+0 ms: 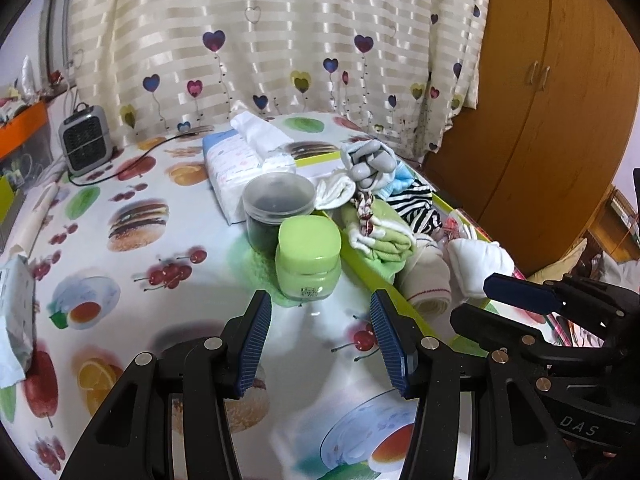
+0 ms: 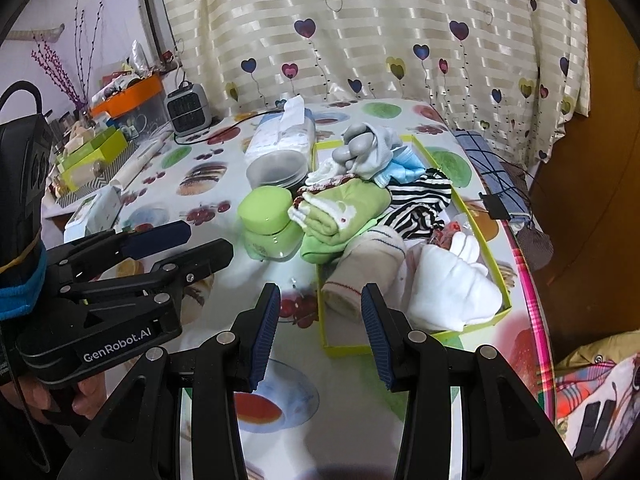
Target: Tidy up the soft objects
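Both the left gripper [image 1: 320,336] and the right gripper [image 2: 320,332] hang over the fruit-print tablecloth [image 1: 132,248] with jaws spread apart and nothing between their blue pads. The soft objects lie heaped in a shallow lime-green box [image 2: 486,240]: a green cloth [image 2: 348,208], a striped sock [image 2: 420,204], a beige roll [image 2: 360,268] and a white sock [image 2: 452,284]. A green jar [image 1: 308,256] and a clear-lidded jar [image 1: 278,200] stand just beside the box, ahead of the left gripper.
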Demonstrator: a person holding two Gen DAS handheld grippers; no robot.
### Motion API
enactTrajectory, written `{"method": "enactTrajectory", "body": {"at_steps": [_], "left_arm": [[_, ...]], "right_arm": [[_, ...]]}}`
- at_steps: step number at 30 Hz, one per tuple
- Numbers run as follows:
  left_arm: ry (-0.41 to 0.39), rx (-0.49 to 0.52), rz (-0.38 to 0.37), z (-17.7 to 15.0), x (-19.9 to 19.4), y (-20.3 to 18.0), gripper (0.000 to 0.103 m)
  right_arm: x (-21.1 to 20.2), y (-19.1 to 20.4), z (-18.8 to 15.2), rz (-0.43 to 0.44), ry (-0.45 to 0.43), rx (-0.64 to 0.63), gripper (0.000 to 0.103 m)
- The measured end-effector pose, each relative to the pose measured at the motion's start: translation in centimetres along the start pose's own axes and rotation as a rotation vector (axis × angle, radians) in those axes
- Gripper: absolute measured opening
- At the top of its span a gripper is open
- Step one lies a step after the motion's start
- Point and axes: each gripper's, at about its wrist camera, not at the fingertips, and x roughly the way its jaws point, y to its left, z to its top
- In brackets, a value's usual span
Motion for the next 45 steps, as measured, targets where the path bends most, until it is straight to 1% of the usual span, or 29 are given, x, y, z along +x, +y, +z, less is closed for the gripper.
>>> {"method": "enactTrajectory", "body": {"at_steps": [16,19,26,45], "left_arm": [[0.014,-0.006,0.004,-0.66,0.19,0.04,0.051],[0.012,0.0,0.026,-0.64,0.18,0.01,0.051],[0.011,0.003,0.031,-0.46,0.02,-0.06,0.051],[0.021,0.01,0.023,-0.32,0.06,-0.77,0.051]], "right_arm": [[-0.22,0.27,-0.31,-0.004,0.001,-0.009,0.043],[-0.19,0.23,-0.34,0.0,0.002,-0.012,0.043],[-0.23,0.17,-0.3,0.002,0.001,-0.013,0.043],[-0.19,0.13,-0.34,0.0,0.004,-0.012,0.043]]}}
